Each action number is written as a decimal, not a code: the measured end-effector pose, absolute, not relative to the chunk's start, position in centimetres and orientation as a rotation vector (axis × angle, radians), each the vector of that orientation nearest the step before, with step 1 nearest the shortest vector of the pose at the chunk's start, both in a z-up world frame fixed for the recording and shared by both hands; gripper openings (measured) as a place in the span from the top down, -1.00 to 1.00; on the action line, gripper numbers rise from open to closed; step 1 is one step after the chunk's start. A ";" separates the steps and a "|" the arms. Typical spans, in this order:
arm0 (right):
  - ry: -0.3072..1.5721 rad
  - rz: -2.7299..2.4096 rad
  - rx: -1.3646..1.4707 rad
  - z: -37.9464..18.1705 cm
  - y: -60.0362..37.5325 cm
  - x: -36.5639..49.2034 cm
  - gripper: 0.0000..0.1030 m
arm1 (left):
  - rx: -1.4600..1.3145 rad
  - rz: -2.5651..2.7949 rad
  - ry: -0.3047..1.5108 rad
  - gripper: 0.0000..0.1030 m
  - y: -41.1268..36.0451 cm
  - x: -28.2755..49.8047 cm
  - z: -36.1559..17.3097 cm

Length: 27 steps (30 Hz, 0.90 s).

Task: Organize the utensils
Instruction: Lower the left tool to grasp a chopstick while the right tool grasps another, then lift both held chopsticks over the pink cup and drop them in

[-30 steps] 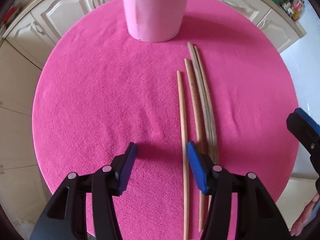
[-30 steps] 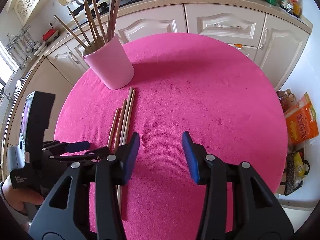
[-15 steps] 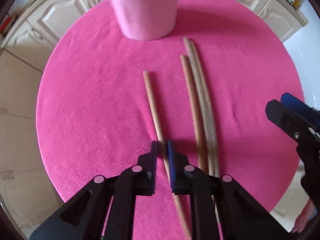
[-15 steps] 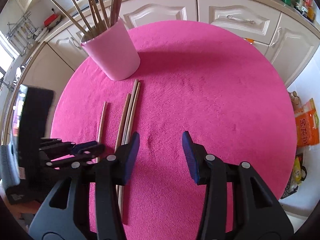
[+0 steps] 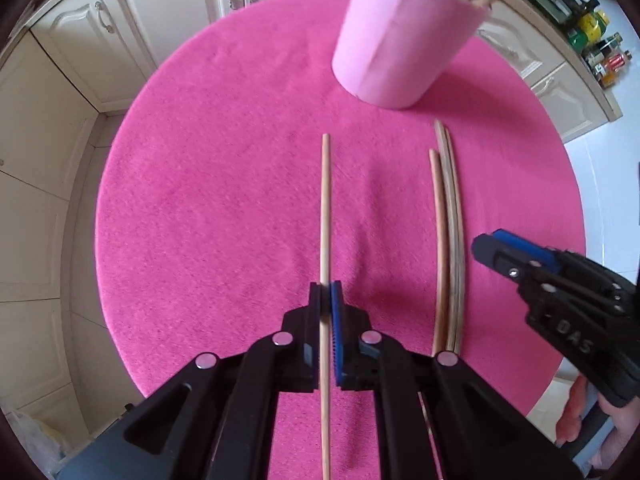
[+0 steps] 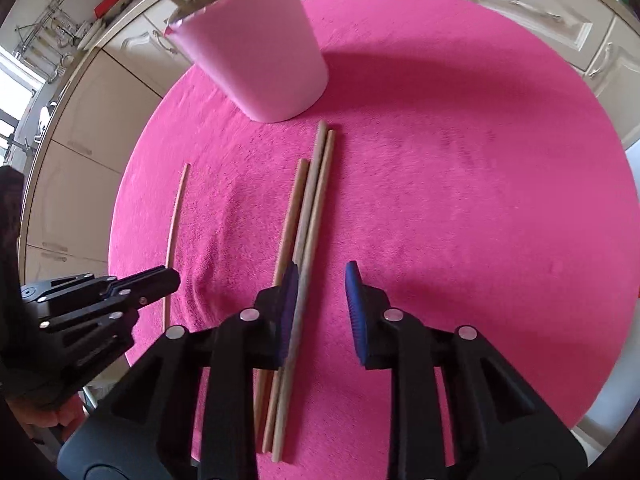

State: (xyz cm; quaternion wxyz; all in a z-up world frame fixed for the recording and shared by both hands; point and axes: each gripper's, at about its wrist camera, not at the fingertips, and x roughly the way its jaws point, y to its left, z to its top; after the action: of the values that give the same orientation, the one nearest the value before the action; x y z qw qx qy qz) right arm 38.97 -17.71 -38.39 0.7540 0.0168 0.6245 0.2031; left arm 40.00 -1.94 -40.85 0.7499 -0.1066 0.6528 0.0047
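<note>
My left gripper (image 5: 326, 294) is shut on a pale wooden chopstick (image 5: 325, 208), which points toward the far side of the table and stands apart from the others. Three more chopsticks (image 6: 308, 216) lie side by side on the pink tablecloth (image 6: 480, 208). My right gripper (image 6: 322, 308) hangs low over them with its jaws closing. The grey chopstick runs between the jaws, close beside the left pad (image 6: 290, 308); the right pad is apart from it. A pink cup (image 6: 260, 52) holding several chopsticks stands at the far side.
The round table's edge (image 5: 116, 280) lies close on the left, with cream cabinets (image 5: 80, 60) behind. Bottles (image 5: 600, 52) stand on the counter at far right. A hand (image 5: 616, 428) holds the right gripper (image 5: 504, 254) at the table's right rim.
My left gripper shut on the leftmost chopstick and drew it left, away from the other three. My right gripper came down over those three and its jaws narrowed.
</note>
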 end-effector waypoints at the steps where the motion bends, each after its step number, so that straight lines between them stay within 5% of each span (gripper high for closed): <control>1: 1.367 0.438 0.027 -38.5 -17.5 39.0 0.62 | -0.237 0.012 1.422 0.89 -1.8 40.0 -40.7; 27: 1.494 0.335 -0.115 -39.3 -14.4 41.6 0.70 | -0.266 -0.056 1.346 0.89 2.7 36.8 -37.4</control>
State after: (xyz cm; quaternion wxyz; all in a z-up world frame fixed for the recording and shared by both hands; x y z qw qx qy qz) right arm 41.58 -14.42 -39.33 0.7193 -0.0520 0.6759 0.1516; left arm 36.80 2.66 -37.35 0.7734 -0.1226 0.6214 -0.0258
